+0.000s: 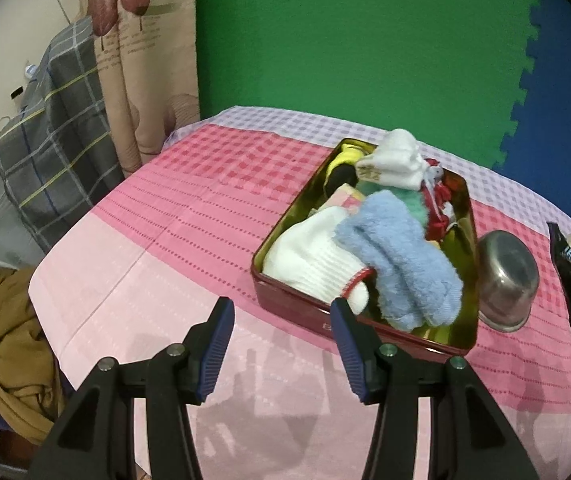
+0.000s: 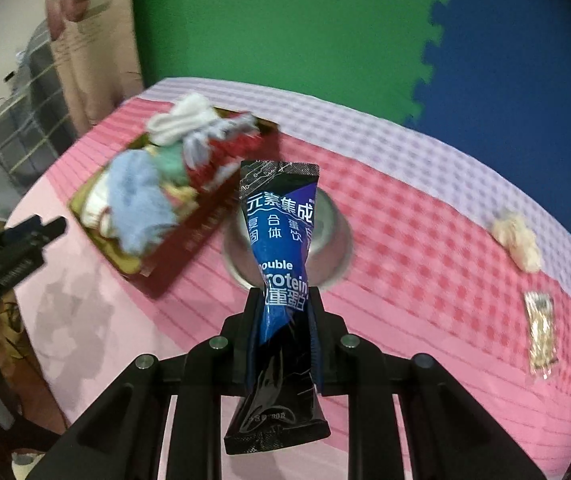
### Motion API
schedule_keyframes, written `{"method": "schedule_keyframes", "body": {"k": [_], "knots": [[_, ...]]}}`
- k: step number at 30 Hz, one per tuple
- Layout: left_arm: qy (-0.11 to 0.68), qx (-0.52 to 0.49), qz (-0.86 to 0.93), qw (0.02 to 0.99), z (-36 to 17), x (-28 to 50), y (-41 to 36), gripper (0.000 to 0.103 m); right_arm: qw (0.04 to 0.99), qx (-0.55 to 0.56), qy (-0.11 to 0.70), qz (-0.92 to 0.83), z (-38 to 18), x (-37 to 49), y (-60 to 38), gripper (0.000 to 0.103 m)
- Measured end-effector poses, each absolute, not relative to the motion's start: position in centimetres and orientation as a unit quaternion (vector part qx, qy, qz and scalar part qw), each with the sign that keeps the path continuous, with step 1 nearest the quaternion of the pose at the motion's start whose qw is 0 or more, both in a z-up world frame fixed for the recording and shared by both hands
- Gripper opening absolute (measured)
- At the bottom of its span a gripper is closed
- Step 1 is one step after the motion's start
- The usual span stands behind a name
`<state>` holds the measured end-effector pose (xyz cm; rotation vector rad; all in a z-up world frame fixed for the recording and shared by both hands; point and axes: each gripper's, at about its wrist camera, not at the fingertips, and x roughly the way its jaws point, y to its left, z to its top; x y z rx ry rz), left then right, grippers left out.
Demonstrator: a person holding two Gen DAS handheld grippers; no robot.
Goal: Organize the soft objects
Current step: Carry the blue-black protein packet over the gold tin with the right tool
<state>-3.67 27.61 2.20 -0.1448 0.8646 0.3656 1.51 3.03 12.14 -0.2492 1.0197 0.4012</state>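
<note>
Pink checked tablecloth [image 1: 173,208], green foam wall behind | red tin [image 1: 285,304] of socks at centre, steel bowl [image 1: 505,276] just right | right gripper [image 2: 283,304] pinched dark blue sachet [image 2: 279,240] mid-length, above bowl | left gripper [image 1: 281,320] half-open, empty, near tin | risk: slick crumpled sachet could slide out.

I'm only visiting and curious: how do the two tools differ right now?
The left tool stands open and empty, hovering by the red tin. The right tool is clamped shut on a blue protein drink sachet, above the steel bowl. Both are black, two-fingered, and point down at the table.
</note>
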Motion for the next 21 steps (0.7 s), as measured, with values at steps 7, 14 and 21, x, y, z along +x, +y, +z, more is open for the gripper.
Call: {"method": "schedule_keyframes", "body": {"k": [7, 14, 21], "knots": [[0.420, -0.075, 0.188, 0.885, 1.8, -3.7, 28.5, 0.051, 0.840, -0.129, 0.477, 0.227, 12.2, 2.0, 7.5, 0.019], [0.421, -0.082, 0.195, 0.882, 1.6, -3.6, 29.2, 0.051, 0.834, -0.139, 0.471, 0.252, 11.9, 3.1, 11.8, 0.019], [0.422, -0.080, 0.199, 0.881, 1.4, -3.6, 29.6, 0.051, 0.826, -0.150, 0.477, 0.258, 10.3, 4.8, 15.2, 0.019]]}}
